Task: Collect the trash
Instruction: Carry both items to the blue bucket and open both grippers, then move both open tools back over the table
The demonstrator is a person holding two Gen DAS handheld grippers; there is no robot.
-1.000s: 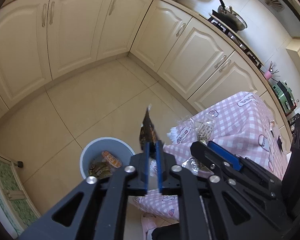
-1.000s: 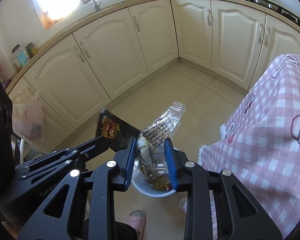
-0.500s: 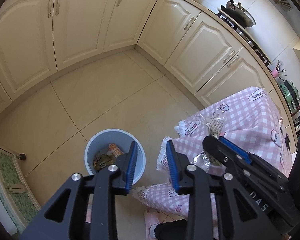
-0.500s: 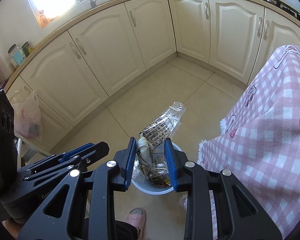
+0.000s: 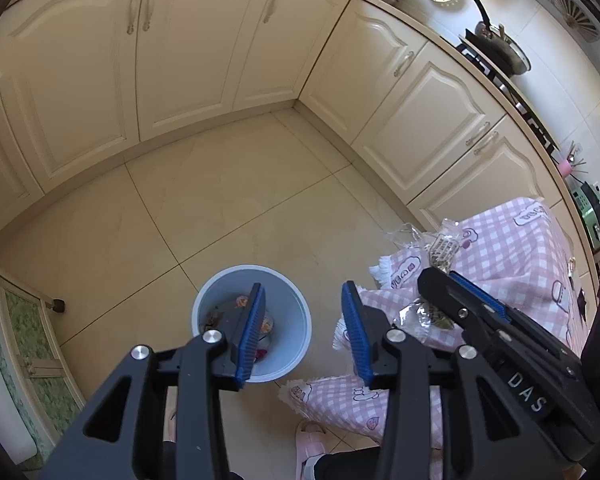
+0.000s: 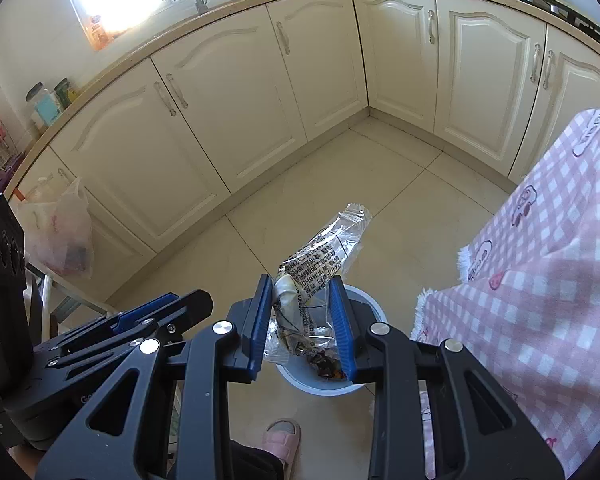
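Right gripper (image 6: 301, 316) at lower centre clamped on a crinkled clear wrapper (image 6: 323, 256), pale bin (image 6: 319, 386) beneath on the tiled floor, pink checked tablecloth (image 6: 539, 280) at right, left gripper (image 6: 132, 320) at lower left.

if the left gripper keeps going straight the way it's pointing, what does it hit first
Probably the trash bin or the floor beside it. The left gripper is open with nothing between its fingers, aimed down near the bin's right rim, close to the pink tablecloth. Depth is unclear.
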